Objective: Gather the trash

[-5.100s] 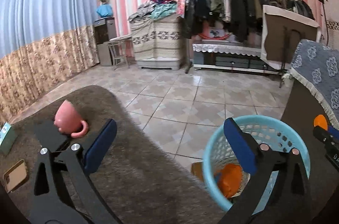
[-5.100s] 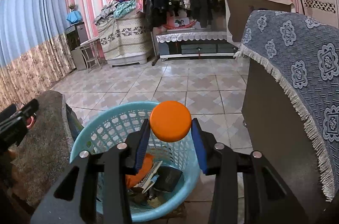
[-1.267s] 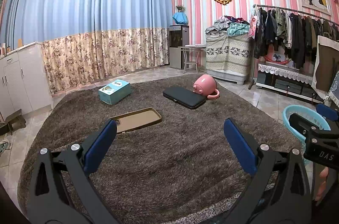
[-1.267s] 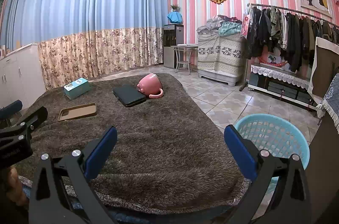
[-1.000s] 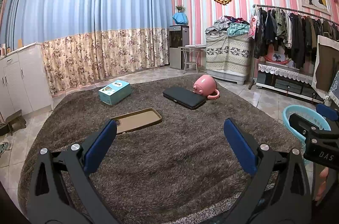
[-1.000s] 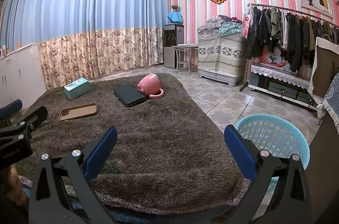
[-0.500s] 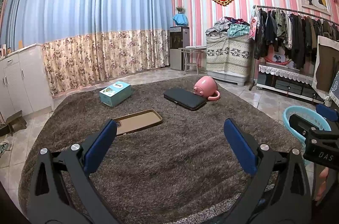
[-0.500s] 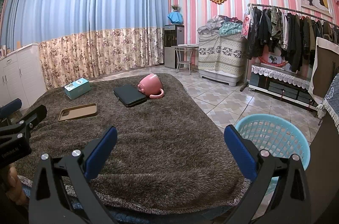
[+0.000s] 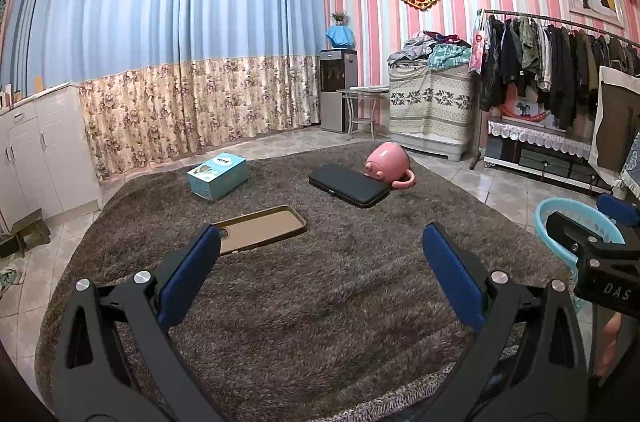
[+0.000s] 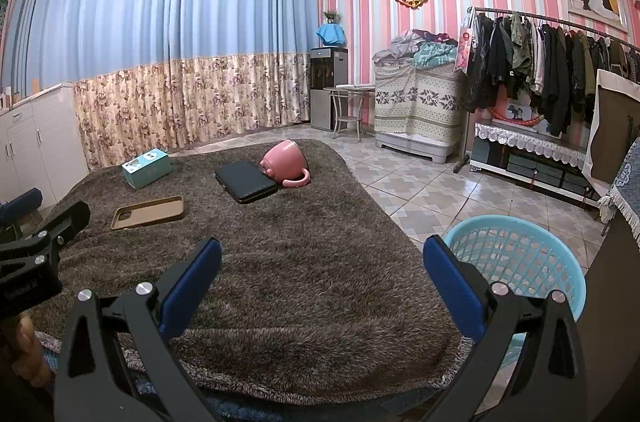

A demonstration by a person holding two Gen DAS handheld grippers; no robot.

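1. Left gripper [image 9: 320, 272]: jaws spread wide apart, nothing between the blue pads. It sits low in the frame over the near edge of the brown shag rug [image 9: 320, 302], pointed across the surface, which suits a survey of what lies there.

2. Right gripper [image 10: 322, 274]: jaws likewise wide apart and empty. It is held at the rug's near edge with the blue basket [image 10: 516, 254] just beside its right finger, lower right of the frame.

3. Basket: stands on the tiled floor against the rug's right side, mouth up. Judged to be the trash receptacle, placed within short reach of the right hand. Its contents cannot be seen from this angle.

4. Items on the rug, all well apart from both grippers:
   - brown phone case [image 9: 260, 229], lying flat, centre left, nearest the left gripper;
   - teal box [image 9: 217, 175], further back, left of centre;
   - black flat case [image 9: 349, 184], centre, with the pink mug [image 9: 387, 164] tipped on its side and touching its far end.

5. No crumpled or obviously discarded item is visible on the rug. Which of the four counts as trash cannot be determined.

6. Judgement: both tools are idle between pickups. The phone case is the easiest next reach, though its flat lie on deep pile may hinder a clean pinch.
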